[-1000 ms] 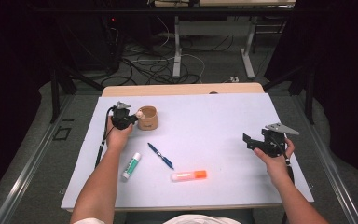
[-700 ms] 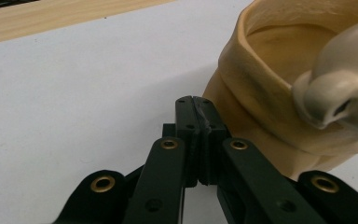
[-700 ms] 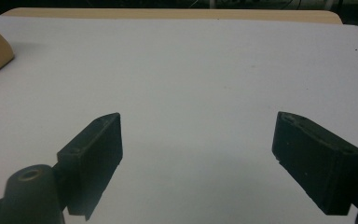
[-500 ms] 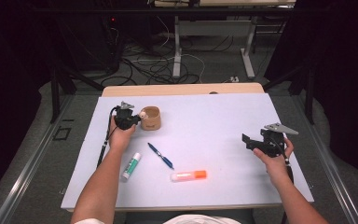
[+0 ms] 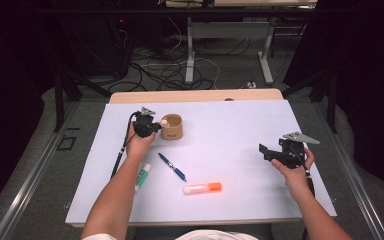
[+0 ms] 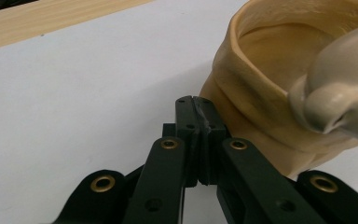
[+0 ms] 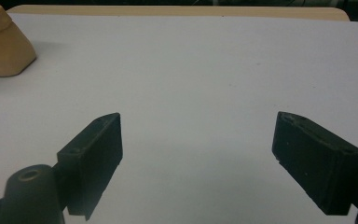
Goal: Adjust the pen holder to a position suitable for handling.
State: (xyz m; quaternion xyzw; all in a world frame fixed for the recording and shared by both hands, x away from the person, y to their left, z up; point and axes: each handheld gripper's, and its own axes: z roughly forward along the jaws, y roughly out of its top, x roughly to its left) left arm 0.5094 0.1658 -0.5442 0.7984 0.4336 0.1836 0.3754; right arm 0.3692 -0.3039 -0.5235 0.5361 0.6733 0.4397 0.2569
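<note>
- Left gripper (image 5: 152,127): held in the person's left hand at the far left of the white table (image 5: 230,130), right beside the tan cup (image 5: 172,127).
- In the left gripper view the two black jaws are pressed flat together, with nothing visible between them. Tips (image 6: 196,105) sit just at the cup's (image 6: 261,93) outer wall, low on its side; whether they actually touch it cannot be told.
- A pale rounded object (image 6: 338,88) shows close to the lens in that view, over the cup's rim; in the high view a small white knob (image 5: 164,121) sits at the cup's near-left edge. What it is cannot be told.
- Cup: upright, open mouth up, soft-looking folded wall, standing on the table near the far left part, away from the other items.
- Right gripper (image 5: 266,151): held in the right hand at the right side of the table, well apart from the cup.
- In the right gripper view its jaws stand wide apart, with bare table between them (image 7: 198,154); they grip nothing and touch nothing. The cup (image 7: 2,42) shows far off at the top left corner.
- Loose on the table between the two forearms: a blue pen (image 5: 172,166), a white and green glue stick (image 5: 142,176) just beside the left forearm, and an orange marker (image 5: 202,188) nearer the front edge.
</note>
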